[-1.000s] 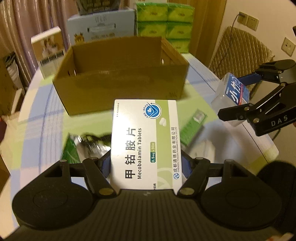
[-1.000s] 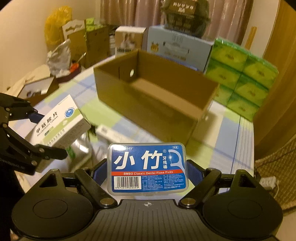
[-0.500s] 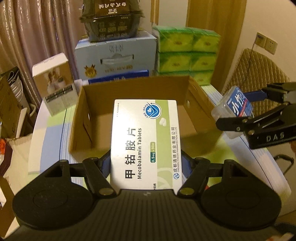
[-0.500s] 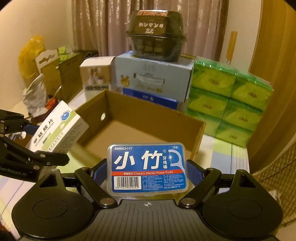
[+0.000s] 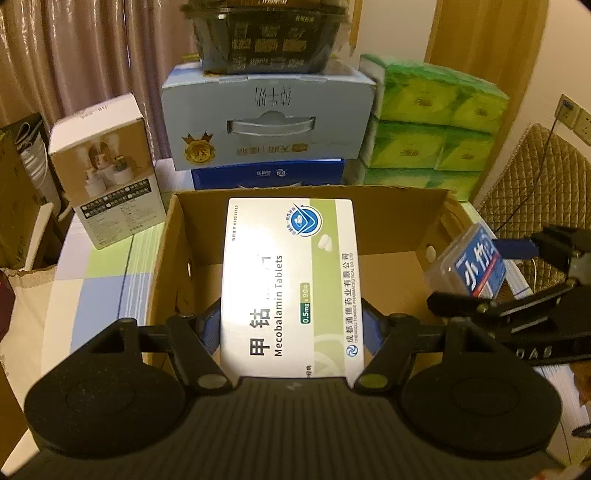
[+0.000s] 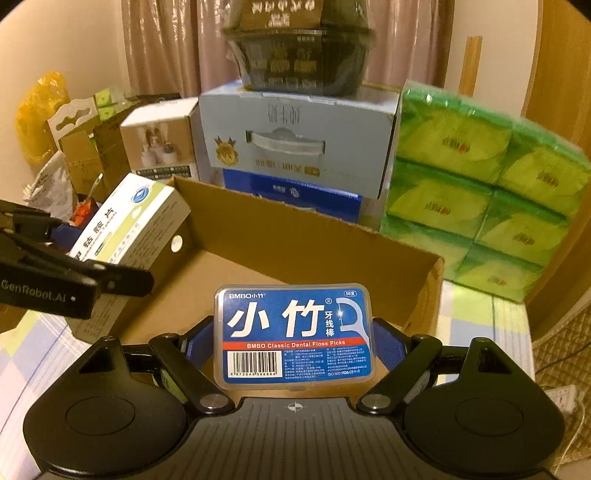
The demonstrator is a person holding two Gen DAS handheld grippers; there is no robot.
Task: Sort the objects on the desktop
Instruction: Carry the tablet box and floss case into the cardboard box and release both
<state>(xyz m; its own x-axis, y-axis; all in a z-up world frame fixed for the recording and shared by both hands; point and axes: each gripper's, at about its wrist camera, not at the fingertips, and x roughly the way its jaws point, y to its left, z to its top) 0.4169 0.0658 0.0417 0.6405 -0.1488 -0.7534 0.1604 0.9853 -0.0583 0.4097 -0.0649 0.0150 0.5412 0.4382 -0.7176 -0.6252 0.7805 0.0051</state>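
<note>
The carton (image 5: 399, 221) floor is lying partly hidden behind both held items, so what is lying in it cannot be told; the bare parts showing are holding nothing. The glare on the tablet box (image 5: 291, 284) is washing out part of its print, and the top of the black tub (image 5: 266, 33) is running out of frame.

The left gripper (image 5: 291, 328) is clamping the tablet box by its two long sides, holding it over the open carton. The right gripper (image 6: 293, 343) is pinching the floss case (image 6: 293, 336) by its short ends, also over the carton, near its right wall. Each gripper is showing in the other's view, well apart.

Behind the carton, a pale blue box (image 5: 266, 114) is sitting on a darker blue one (image 5: 267, 171), with the tub on top. Six green tissue packs (image 6: 484, 192) are standing stacked to the right, and one white box (image 5: 107, 173) to the left, all on the checked tablecloth (image 5: 103, 280).
</note>
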